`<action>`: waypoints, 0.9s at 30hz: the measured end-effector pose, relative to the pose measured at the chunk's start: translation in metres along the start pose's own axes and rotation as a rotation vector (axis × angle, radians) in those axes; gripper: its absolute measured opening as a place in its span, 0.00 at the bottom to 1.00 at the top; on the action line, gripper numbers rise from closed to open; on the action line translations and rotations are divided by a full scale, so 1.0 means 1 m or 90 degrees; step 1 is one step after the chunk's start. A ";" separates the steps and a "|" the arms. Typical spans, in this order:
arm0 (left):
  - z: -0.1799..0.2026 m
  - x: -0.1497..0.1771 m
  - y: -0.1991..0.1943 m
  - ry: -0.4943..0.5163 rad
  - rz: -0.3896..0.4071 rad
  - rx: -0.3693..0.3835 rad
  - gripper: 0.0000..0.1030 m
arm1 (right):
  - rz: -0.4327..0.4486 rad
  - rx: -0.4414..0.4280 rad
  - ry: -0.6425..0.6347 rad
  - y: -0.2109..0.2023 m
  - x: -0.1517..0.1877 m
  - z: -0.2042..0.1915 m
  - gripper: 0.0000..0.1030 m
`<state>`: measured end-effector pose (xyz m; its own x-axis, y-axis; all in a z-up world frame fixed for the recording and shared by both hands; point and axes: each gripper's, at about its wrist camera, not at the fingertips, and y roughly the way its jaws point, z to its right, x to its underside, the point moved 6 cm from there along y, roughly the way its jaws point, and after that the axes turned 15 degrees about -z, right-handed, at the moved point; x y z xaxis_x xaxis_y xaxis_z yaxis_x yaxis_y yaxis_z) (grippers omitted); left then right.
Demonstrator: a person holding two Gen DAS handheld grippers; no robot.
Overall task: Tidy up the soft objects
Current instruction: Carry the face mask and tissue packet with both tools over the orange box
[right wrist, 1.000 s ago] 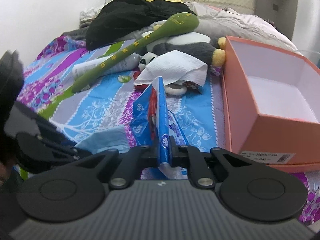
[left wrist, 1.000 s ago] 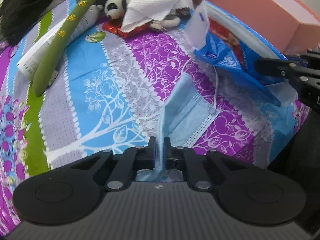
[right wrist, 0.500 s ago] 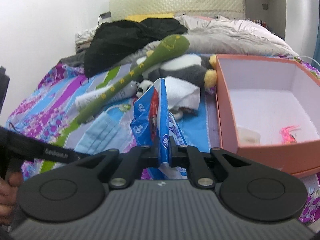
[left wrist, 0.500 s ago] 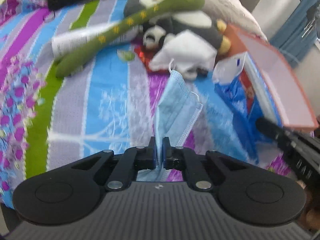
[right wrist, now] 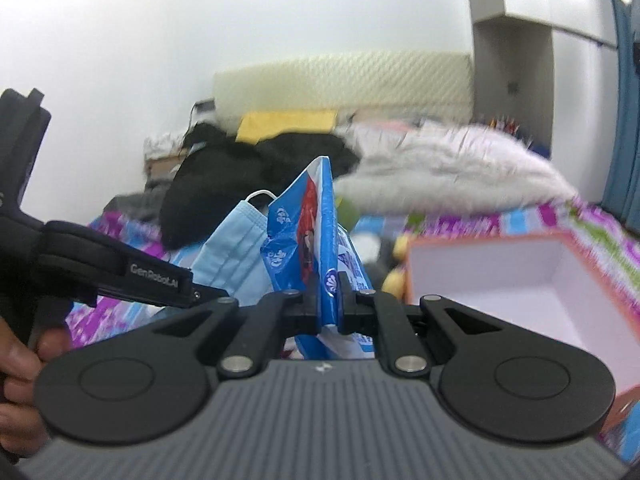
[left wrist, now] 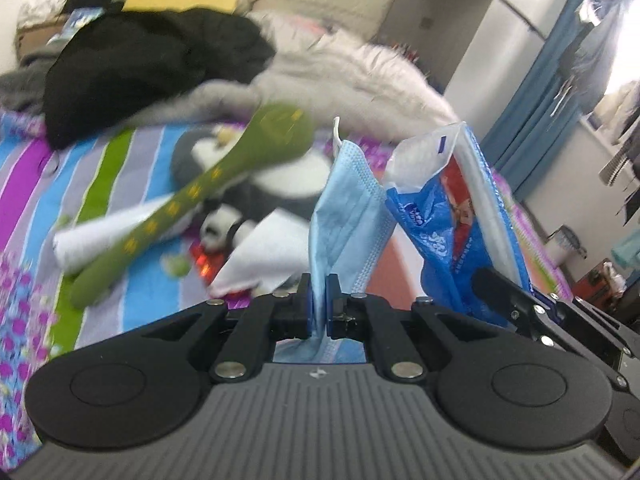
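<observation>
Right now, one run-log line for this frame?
left tongs: shut on pale blue pleated face mask | right tongs: shut on blue plastic tissue pack | open orange cardboard box: nearby

Left tool (left wrist: 319, 305) clamped on blue face mask (left wrist: 347, 216), blue packet (left wrist: 448, 216) beside it, above striped bedspread (left wrist: 40, 184)

Left wrist view: bed clutter motion-blurred. Green plush (left wrist: 192, 200) smeared, its markings unreadable. Panda (left wrist: 218, 230) partly behind the plush and a white tissue (left wrist: 272, 256). Red item (left wrist: 204, 264) under the tissue too blurred to identify. Mask (left wrist: 344, 216) lower edge hidden behind the gripper body. Packet (left wrist: 444, 216) print illegible.

Right wrist view: box (right wrist: 500, 280) cut off at right edge (floor mostly hidden by the gripper body). Hand (right wrist: 18, 372) cropped at left edge. Mask (right wrist: 232, 252) largely behind the packet (right wrist: 316, 232).
</observation>
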<state>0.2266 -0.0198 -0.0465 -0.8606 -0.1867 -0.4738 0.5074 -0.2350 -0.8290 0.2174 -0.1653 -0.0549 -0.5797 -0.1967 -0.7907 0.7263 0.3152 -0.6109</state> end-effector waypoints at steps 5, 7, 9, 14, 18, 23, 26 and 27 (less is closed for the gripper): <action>0.036 -0.031 -0.005 0.024 0.021 0.026 0.07 | 0.036 0.039 0.009 -0.015 -0.028 0.032 0.10; 0.052 -0.041 -0.002 0.036 0.025 0.034 0.07 | 0.046 0.057 0.017 -0.020 -0.036 0.047 0.10; 0.068 -0.049 0.005 0.052 0.024 0.033 0.07 | 0.049 0.076 0.025 -0.024 -0.041 0.063 0.10; 0.109 -0.061 0.030 0.090 0.006 0.041 0.07 | 0.012 0.102 0.070 -0.015 -0.042 0.103 0.10; 0.138 -0.063 0.063 0.105 -0.040 0.043 0.07 | -0.032 0.122 0.109 -0.005 -0.028 0.134 0.10; 0.157 -0.061 0.111 0.113 -0.107 0.033 0.07 | -0.077 0.142 0.149 0.011 -0.007 0.160 0.10; 0.164 -0.061 0.138 0.117 -0.138 0.025 0.07 | -0.113 0.148 0.177 0.024 0.008 0.177 0.10; 0.165 -0.062 0.145 0.121 -0.146 0.022 0.07 | -0.125 0.149 0.183 0.028 0.012 0.181 0.10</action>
<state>0.3605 -0.2000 -0.0885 -0.9441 0.0564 -0.3249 0.2969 -0.2830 -0.9120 0.2976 -0.3269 -0.0890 -0.7712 0.0457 -0.6350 0.6365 0.0719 -0.7679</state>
